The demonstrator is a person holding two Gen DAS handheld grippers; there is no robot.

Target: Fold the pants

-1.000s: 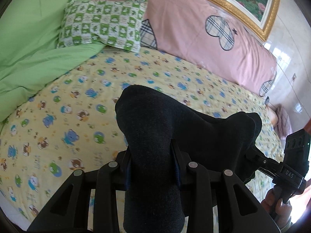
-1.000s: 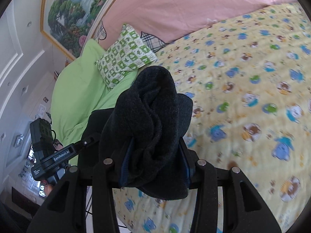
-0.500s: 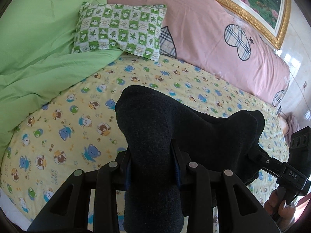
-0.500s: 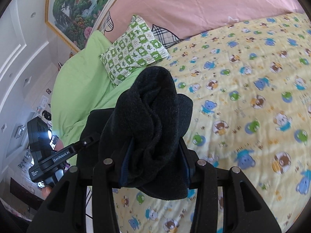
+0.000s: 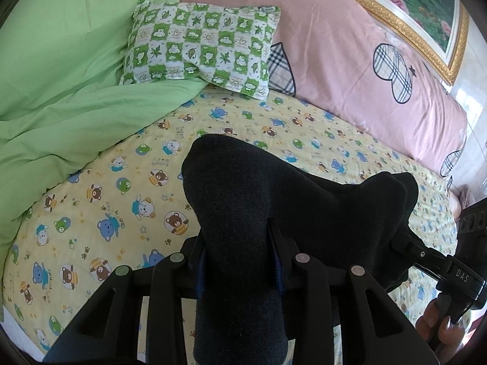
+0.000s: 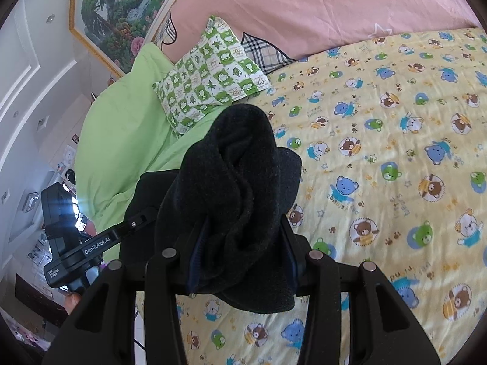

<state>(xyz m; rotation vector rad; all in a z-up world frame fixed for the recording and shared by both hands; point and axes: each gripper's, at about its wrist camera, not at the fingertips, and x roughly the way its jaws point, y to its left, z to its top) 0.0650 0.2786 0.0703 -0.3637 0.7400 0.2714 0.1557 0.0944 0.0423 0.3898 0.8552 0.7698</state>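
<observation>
The black pants [image 5: 274, 213] hang in the air above the bed, stretched between both grippers. My left gripper [image 5: 240, 261] is shut on one bunched end of the pants. My right gripper [image 6: 240, 249] is shut on the other bunched end [image 6: 237, 182]. The right gripper also shows at the right edge of the left wrist view [image 5: 438, 261], and the left gripper at the left of the right wrist view [image 6: 100, 243]. The cloth hides the fingertips in both views.
The bed has a yellow bear-print sheet [image 5: 121, 206] [image 6: 395, 167]. A green quilt [image 5: 61, 91] lies at the left, a green checked pillow [image 5: 201, 48] [image 6: 213, 73] at the head, and a pink cover [image 5: 350, 60] behind.
Both grippers have carried the pants forward toward the head of the bed; pillow and quilt look closer. The grips on the pants are unchanged.
</observation>
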